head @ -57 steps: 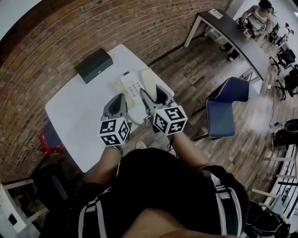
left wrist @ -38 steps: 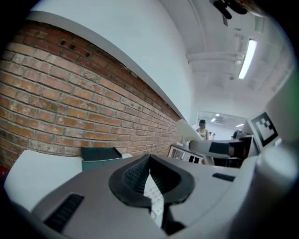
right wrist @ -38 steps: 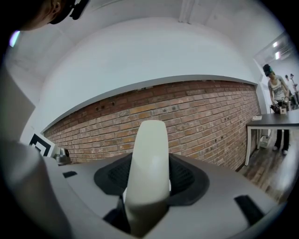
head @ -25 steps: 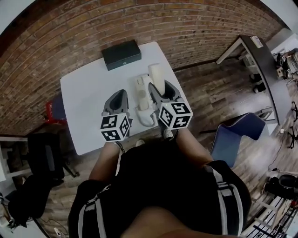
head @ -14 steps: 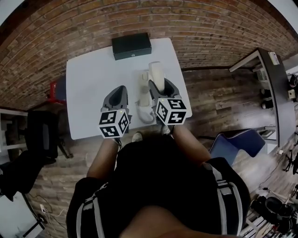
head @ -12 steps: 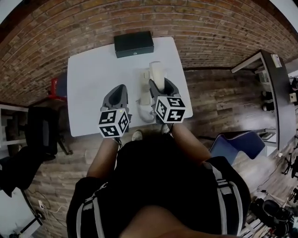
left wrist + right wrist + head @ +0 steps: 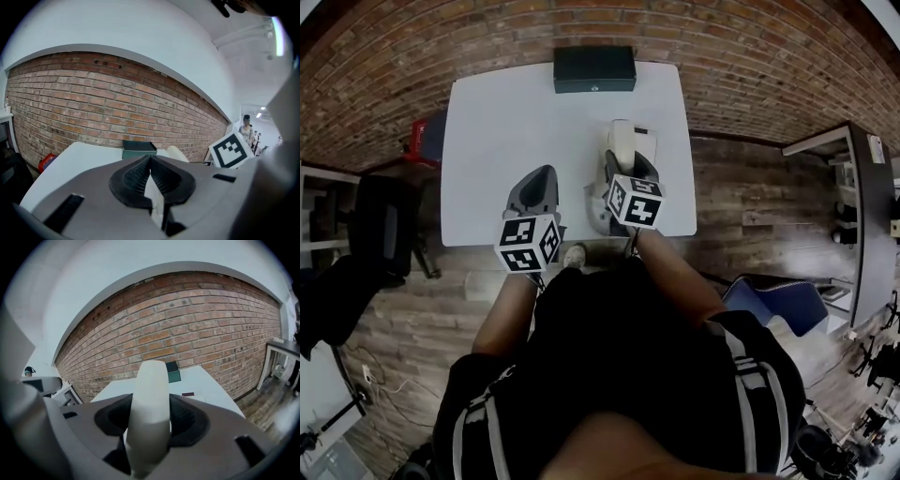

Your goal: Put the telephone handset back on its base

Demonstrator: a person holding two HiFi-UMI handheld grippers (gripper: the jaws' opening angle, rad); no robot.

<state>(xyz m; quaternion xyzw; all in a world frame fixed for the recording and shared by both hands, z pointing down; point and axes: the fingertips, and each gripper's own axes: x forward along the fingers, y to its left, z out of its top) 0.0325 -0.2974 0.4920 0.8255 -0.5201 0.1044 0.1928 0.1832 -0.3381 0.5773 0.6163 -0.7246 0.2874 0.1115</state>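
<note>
1. The right gripper [image 7: 151, 420] pinches the cream telephone handset [image 7: 151, 390] about its middle, with the dark pads pressed on both flanks.
2. The handset's long axis runs straight along the jaws. Its rounded far end points away from the person toward the brick wall [image 7: 187, 319]. In the head view it looks held clear of the white table [image 7: 506, 122], not resting on it.
3. The left gripper [image 7: 150, 176] has its pads pressed together at the tips with nothing between them. It hangs over bare table to the left of the handset, apart from it, and looks idle.
4. The telephone base [image 7: 647, 145] shows as a pale flat shape just right of the handset. In the right gripper view a small dark window marks it. A white lump by the right gripper's near-left side may be its near end or the cord; I cannot tell which.
5. So the base seems to lie below the handset and a little to its right, with the right gripper much the nearer hand. Both appear to lie lengthwise the same way, so the coming move is probably a descent with a small sideways correction. The cradle itself is hidden.
6. A dark box [image 7: 593, 68] sits at the table's far edge, well clear.
</note>
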